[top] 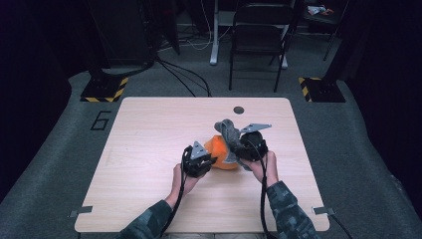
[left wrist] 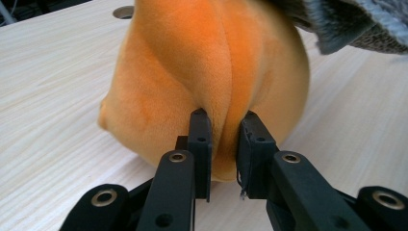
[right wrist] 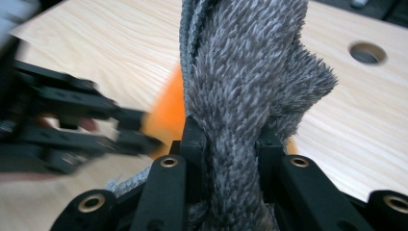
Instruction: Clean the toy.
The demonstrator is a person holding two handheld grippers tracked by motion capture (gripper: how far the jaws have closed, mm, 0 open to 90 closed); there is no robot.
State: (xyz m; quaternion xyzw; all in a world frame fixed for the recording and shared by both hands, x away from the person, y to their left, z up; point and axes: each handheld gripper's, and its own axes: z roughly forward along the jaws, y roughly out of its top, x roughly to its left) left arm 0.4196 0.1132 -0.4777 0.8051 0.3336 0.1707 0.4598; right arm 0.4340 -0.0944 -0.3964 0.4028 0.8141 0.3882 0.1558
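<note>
Table hole [top: 239,110] beyond orange plush [top: 219,149]

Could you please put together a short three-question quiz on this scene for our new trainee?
1. Which gripper pinches the orange plush: the left gripper or the right gripper?
2. True or false: the grey fuzzy cloth lies flat on the table, untouched.
3. What round feature sits near the table's far edge?

Key
1. The left gripper; its jaws squeeze a fold of the plush.
2. False; the right gripper is clamped on it and holds it up above the plush.
3. A small round hole in the tabletop.
</note>
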